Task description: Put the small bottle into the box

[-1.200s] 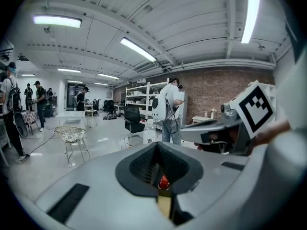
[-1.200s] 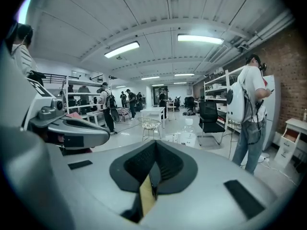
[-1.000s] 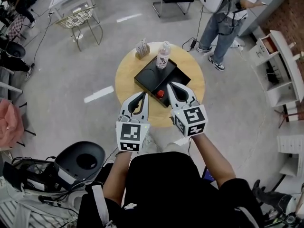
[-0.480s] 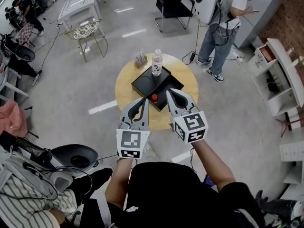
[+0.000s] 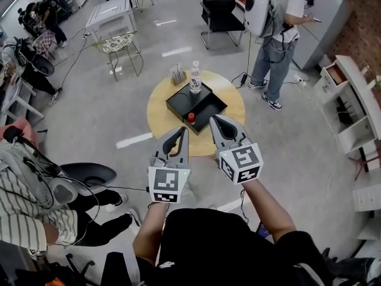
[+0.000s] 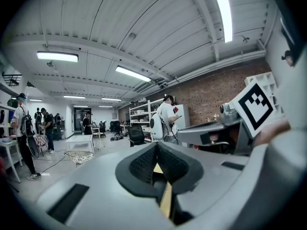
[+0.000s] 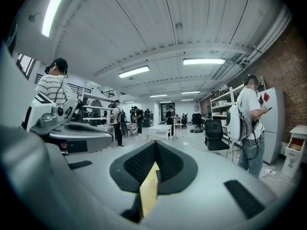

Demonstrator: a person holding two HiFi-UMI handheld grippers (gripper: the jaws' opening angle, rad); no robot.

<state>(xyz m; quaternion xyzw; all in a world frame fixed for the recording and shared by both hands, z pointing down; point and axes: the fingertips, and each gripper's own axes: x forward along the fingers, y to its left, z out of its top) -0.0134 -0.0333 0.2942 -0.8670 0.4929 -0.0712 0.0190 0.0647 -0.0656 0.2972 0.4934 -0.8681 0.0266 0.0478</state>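
A small clear bottle [image 5: 194,78] stands upright at the far end of an open black box [image 5: 196,103] on a round wooden table [image 5: 161,109]. A small red object [image 5: 191,117] sits at the box's near corner. My left gripper [image 5: 182,130] and right gripper [image 5: 214,119] are held side by side above the table's near edge, short of the box. Both are shut with nothing between their fingers. In the gripper views the left gripper [image 6: 156,146] and the right gripper [image 7: 156,145] point level across the room, and neither view shows the table or the bottle.
A small card holder [image 5: 177,73] stands on the table left of the bottle. A person with a backpack [image 5: 271,22] stands beyond the table by a black chair [image 5: 217,8]. A wire chair [image 5: 122,45], white shelves [image 5: 351,100] and a seated person [image 5: 30,213] ring the area.
Both grippers have risen and drawn back together, still shut. The table, box and bottle now look smaller and farther away, and more of the room shows.
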